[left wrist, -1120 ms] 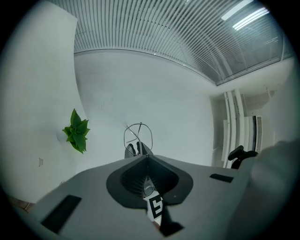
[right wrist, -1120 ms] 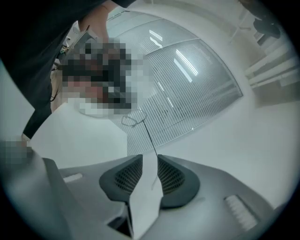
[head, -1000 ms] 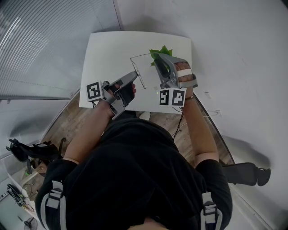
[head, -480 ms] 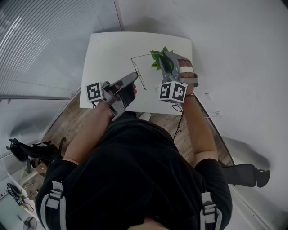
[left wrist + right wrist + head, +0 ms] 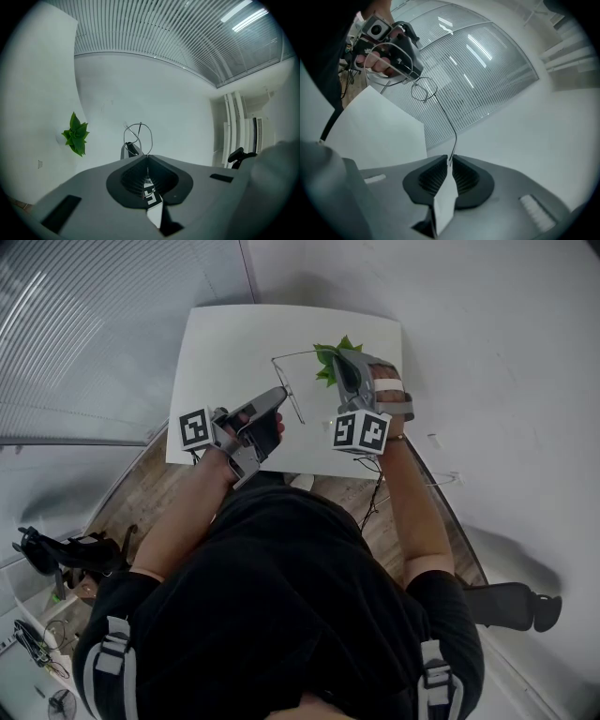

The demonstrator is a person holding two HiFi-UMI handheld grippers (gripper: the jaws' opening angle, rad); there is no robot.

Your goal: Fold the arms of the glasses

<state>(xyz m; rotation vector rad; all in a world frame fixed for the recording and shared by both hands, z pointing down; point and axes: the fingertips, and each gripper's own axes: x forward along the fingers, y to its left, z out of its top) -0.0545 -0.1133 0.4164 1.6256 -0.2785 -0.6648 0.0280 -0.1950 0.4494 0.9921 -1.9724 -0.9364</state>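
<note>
Closing in on the tip of one arm [image 5: 446, 117] of the glasses [image 5: 295, 355], the right tongs [image 5: 339, 367] are narrowing fast. A second ago they were standing wide beside the plant [image 5: 328, 357]. Now only a slim gap is showing in the right gripper view, with the wire's end sitting between the pads and not yet clearly pinched. The left tongs [image 5: 279, 396] are staying where they were, pressed together on the wire frame close to the lens rims, which are rising just beyond their tips in the left gripper view.

The glasses are hanging in the air above the white surface [image 5: 225, 352], just left of the plant as the head view shows it. One arm is running from the frame towards the plant and into the right tongs.

This is looking like the grasp being set up before the first fold. With the frame being steadied on one side and the arm's tip about to be caught, the arm should soon be ready for swinging in towards the lenses. Neither arm is looking folded yet.
</note>
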